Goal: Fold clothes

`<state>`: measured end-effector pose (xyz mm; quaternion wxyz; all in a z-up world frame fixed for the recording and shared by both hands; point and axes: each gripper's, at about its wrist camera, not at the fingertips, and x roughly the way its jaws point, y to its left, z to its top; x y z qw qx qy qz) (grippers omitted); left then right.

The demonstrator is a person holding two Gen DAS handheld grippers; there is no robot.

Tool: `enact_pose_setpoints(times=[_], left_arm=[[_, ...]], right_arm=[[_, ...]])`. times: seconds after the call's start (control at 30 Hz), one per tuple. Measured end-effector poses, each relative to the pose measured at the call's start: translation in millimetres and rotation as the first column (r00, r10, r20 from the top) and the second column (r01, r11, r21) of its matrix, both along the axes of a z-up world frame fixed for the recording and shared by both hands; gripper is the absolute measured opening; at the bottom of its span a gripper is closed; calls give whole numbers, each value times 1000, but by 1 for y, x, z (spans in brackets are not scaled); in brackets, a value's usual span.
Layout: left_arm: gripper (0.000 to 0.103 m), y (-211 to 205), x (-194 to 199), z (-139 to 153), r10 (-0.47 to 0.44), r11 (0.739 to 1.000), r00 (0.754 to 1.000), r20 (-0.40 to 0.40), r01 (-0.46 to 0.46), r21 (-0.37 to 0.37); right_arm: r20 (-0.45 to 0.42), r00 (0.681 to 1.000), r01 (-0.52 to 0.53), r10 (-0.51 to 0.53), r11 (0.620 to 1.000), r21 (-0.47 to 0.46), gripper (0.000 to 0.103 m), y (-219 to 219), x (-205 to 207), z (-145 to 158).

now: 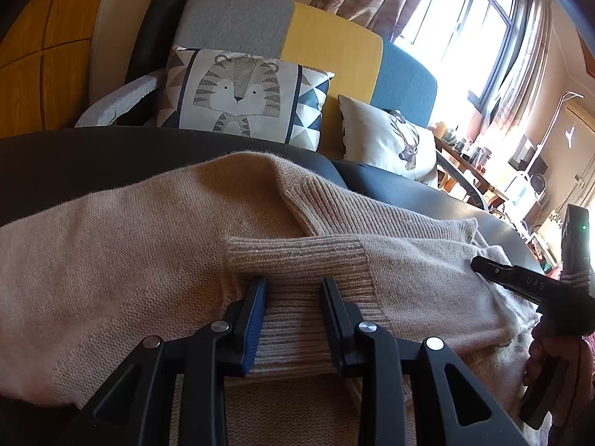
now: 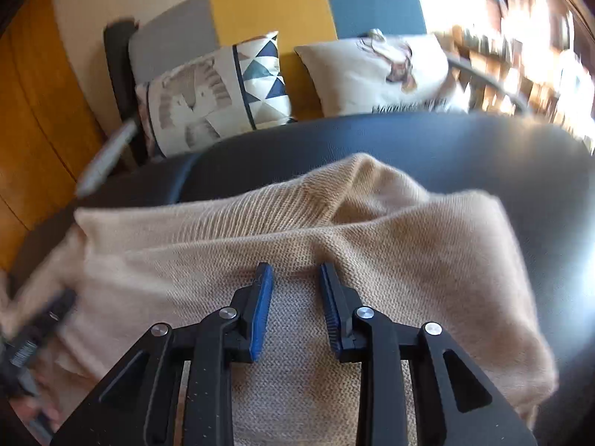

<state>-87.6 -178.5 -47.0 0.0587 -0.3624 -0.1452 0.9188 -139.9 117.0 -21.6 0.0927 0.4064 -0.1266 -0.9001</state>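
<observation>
**Loose cuff, unsettled right tool: where the fold could slip**

While the beige sweater [image 1: 148, 260] lies spread across the dark surface [image 1: 111, 156], the left wrist view shows the left tool [image 1: 293, 319] set over a ribbed cuff [image 1: 297, 256] that has been laid across the body of the garment. Ribbed knit fills the gap between its blue pads [image 1: 254, 319], yet whether they pinch it or merely straddle it I cannot tell. If they are only resting there, lifting would leave the cuff behind, and the sleeve would slide off its fold. At the right edge the right tool [image 1: 520, 278] comes in low over the fabric, gripped by a hand [image 1: 546, 353]; a snag on the loose knit near it could drag the folded layers askew.

From the right wrist view, which is blurred, the right tool [image 2: 293, 308] points down at the sweater [image 2: 409, 260] with plain knit between its pads [image 2: 262, 308]. They stand apart, and I cannot tell if cloth is caught. Closing here risks gathering only the top layer, bunching the hump just ahead. The sweater's right side lies near the surface [image 2: 520, 156] edge and could slip off.
</observation>
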Motion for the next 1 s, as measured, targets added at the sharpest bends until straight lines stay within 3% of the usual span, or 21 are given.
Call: enact_pose_setpoints(times=[0.13,0.33,0.53,0.83,0.93,1.0], left_arm=[[30,0,0,0,1,1000,1000,-3,-1,-6],[30,0,-1,-1,1,1000,1000,-4,-1,-9],[30,1,0,0,1,1000,1000,-4,-1,-8],[30,-1,-1,0,-2,1000,1000,-5,2,3],[30,-2,-1,0,-2,1000,1000,-4,3,8],[30,-2,-1,0,-3,1000,1000,-4,3,10]], right_arm=[[-78,995,62,-60,998,20,29,37,6,15],[12,995,95,-97,987,132,28,73,-20,3],[41,983,175,-180,979,101,24,108,-31,-8],[41,977,207,-211,976,74,23,120,-35,-5],[-30,968,246,-248,968,-48,25,129,-6,14],[-54,967,247,-248,969,-13,25,125,15,25]])
